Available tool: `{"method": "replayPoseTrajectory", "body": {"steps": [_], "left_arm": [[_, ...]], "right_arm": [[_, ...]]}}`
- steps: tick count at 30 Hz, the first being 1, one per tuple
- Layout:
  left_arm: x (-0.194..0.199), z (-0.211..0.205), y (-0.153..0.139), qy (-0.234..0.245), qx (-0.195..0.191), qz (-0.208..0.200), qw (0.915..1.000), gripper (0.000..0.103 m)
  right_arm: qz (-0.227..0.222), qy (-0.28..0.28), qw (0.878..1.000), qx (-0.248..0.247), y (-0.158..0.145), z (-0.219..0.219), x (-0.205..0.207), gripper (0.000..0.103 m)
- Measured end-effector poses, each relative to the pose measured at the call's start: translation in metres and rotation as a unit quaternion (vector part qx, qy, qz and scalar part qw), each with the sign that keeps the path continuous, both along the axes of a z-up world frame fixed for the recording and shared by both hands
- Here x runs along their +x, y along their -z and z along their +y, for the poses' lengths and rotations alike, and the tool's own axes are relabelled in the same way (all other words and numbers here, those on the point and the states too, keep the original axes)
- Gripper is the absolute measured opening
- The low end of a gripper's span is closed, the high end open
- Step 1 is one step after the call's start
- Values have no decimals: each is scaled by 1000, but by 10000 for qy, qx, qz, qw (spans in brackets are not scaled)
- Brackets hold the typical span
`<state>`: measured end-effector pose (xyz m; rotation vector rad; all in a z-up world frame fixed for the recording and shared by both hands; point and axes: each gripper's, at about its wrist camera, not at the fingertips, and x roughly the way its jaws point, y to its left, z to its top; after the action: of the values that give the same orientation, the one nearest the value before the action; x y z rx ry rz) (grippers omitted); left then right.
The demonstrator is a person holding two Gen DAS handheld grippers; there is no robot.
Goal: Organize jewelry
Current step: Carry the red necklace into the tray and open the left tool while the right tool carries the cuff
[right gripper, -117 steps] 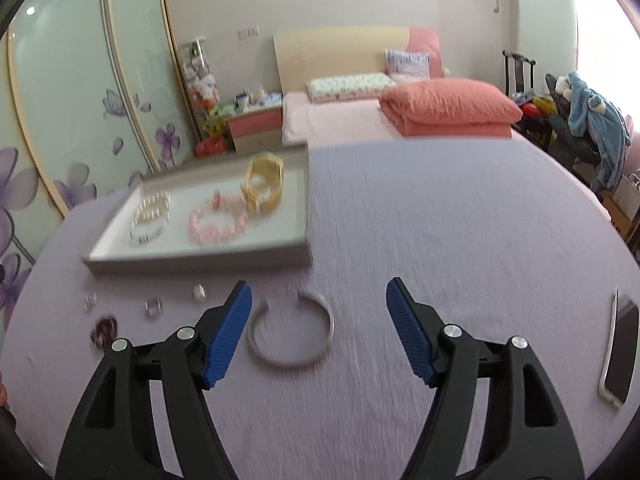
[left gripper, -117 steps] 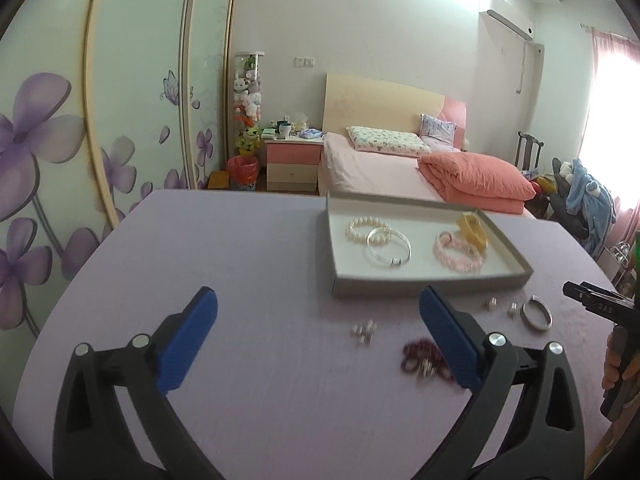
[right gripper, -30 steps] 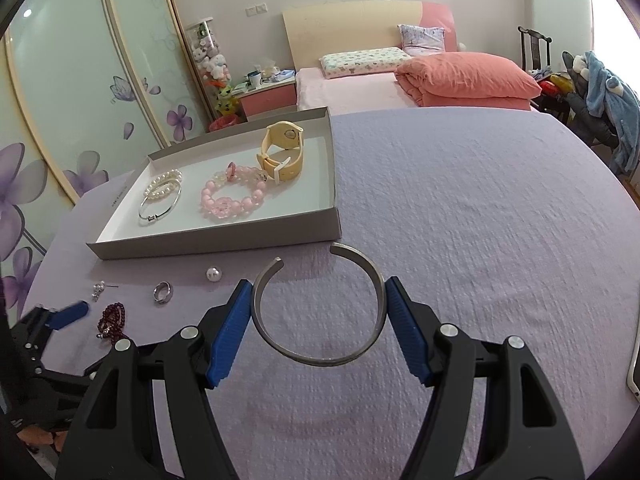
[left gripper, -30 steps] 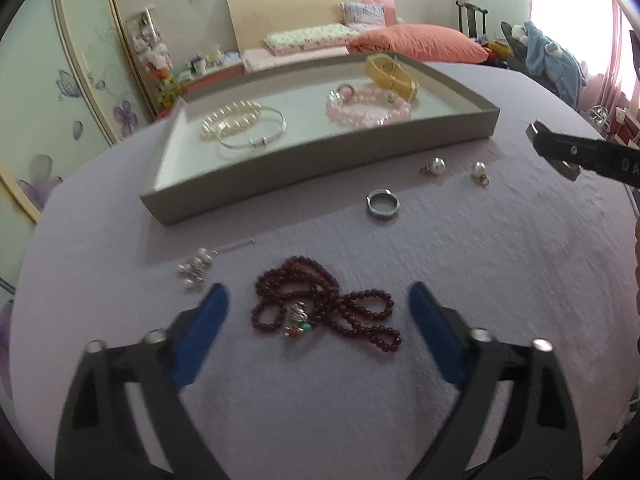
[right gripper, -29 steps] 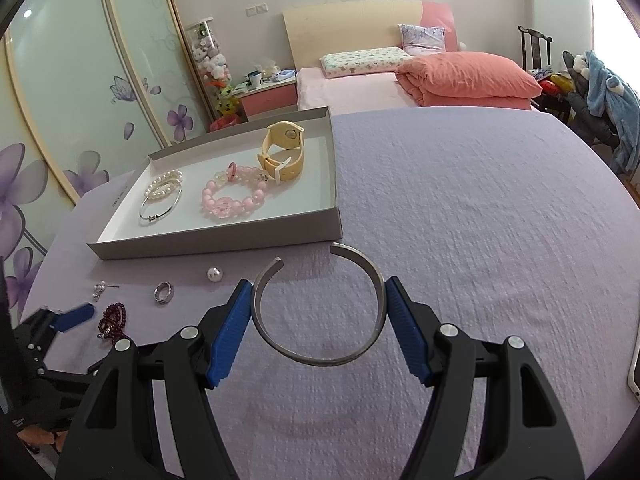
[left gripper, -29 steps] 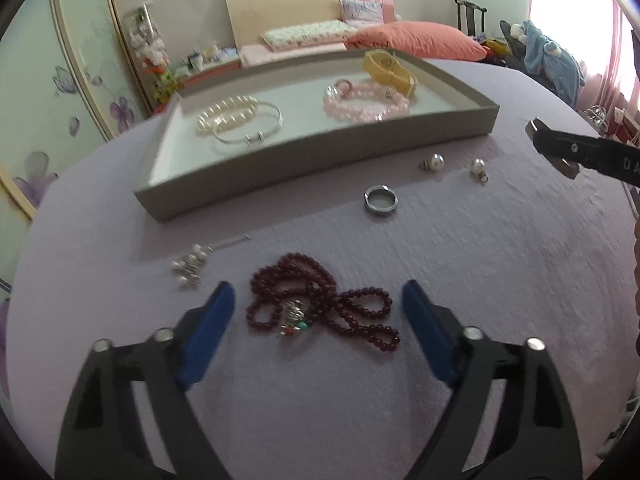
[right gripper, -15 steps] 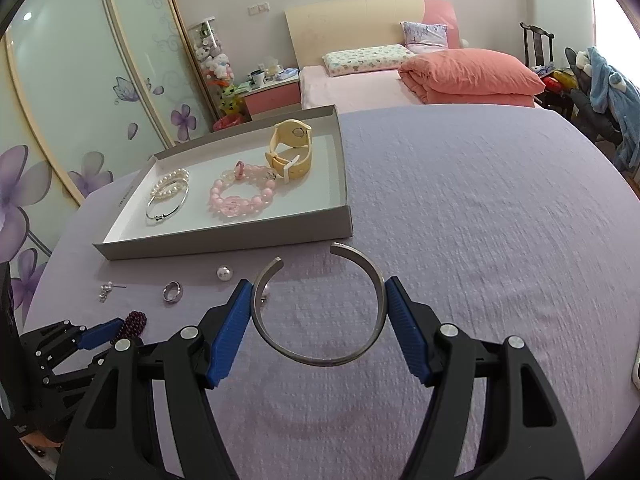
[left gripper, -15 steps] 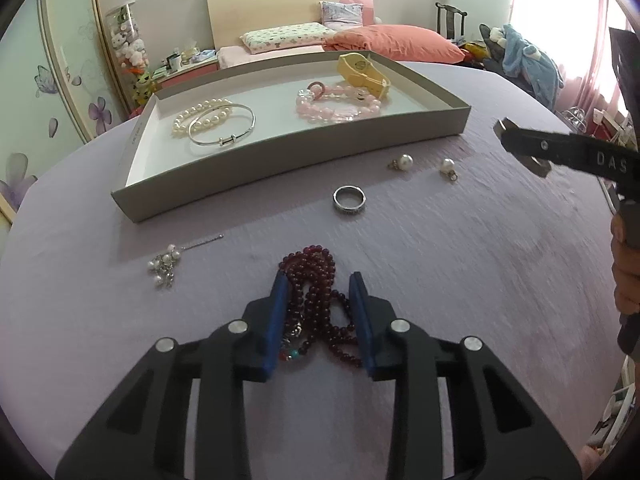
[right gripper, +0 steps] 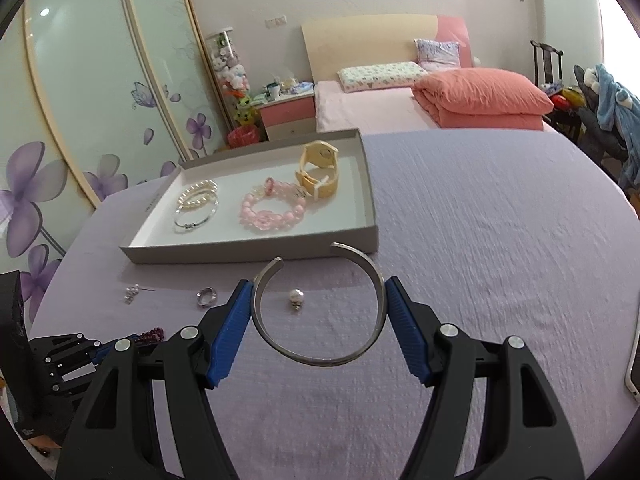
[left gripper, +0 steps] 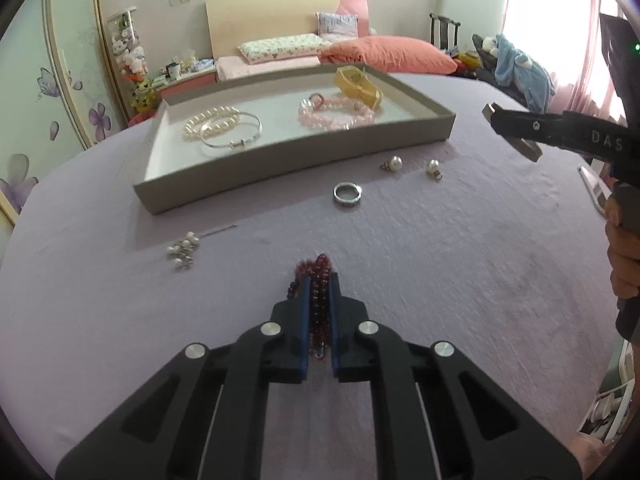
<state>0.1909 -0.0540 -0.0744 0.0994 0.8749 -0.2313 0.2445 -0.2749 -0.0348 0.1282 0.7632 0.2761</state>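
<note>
The left gripper point(left gripper: 319, 300) clamps the dark red bead string point(left gripper: 318, 270); the right gripper point(right gripper: 319, 320) grips the silver cuff bangle point(right gripper: 320, 308) across its width.

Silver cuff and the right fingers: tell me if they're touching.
Touching. The right wrist view shows the silver cuff wedged between the right gripper's blue fingers, each pad pressed against an outer side of the band, no gap showing.
</note>
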Motion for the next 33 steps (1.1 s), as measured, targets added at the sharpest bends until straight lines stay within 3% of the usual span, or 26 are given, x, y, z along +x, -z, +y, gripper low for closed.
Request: {"method": "replayPoseTrajectory", "body": {"steps": [9, 19, 27, 33], "left_arm": [[-21, 20, -56, -154, -396, -678, 9968, 9], [-19, 44, -139, -527, -741, -1602, 9829, 9], [11, 44, -162, -626, -744, -1732, 9801, 9], [51, 48, -160, -707, -819, -1641, 9805, 9]], "right_arm": [[-309, -140, 9994, 50, -24, 10, -16, 67], [-658, -227, 9974, 183, -51, 19, -20, 67], [-780, -301, 9962, 263, -59, 27, -6, 67], [-875, -338, 9953, 230, -59, 33, 11, 67]]}}
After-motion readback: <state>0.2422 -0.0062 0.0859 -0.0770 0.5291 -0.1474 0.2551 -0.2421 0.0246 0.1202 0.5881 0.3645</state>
